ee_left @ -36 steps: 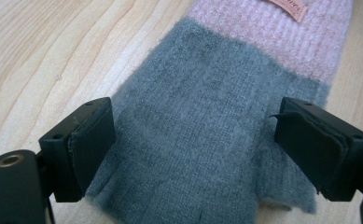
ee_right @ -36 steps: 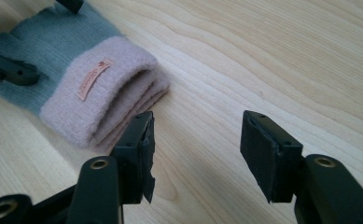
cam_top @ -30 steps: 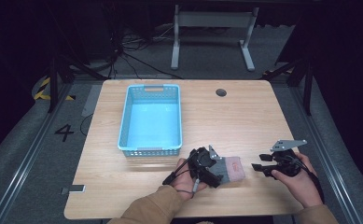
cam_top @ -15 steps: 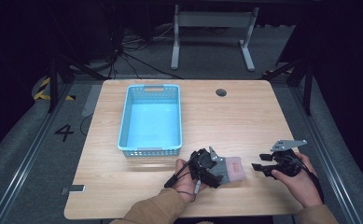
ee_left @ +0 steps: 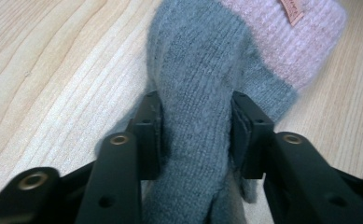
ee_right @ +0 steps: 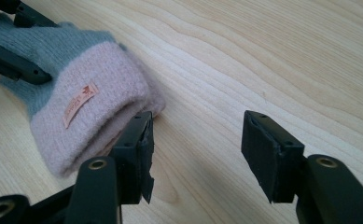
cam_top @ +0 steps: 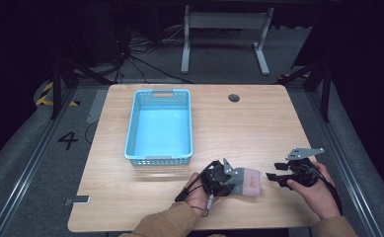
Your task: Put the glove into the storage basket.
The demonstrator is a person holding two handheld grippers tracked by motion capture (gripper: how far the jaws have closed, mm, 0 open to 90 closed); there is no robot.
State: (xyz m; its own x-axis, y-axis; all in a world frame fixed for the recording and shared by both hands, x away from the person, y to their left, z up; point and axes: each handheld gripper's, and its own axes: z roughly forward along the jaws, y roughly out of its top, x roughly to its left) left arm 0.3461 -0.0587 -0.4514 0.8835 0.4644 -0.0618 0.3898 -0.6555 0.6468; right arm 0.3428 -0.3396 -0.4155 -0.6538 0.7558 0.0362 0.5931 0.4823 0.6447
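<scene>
Glove [cam_top: 245,180], soft light knit lying on the table [cam_top: 258,128] near its front edge, is pinched at its grey end by the left gripper [ee_left: 195,135]; the right gripper [ee_right: 195,149] gapes just beside the pink cuff [ee_right: 90,121], probably the firmest hold.

One table [cam_top: 258,128]. One blue basket [cam_top: 160,126] on it. One knitted glove [cam_top: 246,180], grey with a pink cuff, carrying one small tag [ee_right: 80,104]. Two tools: left tool [cam_top: 223,177], right tool [cam_top: 278,176]. Two hands, one per tool. One small dark round spot [cam_top: 234,98] in the tabletop.
</scene>
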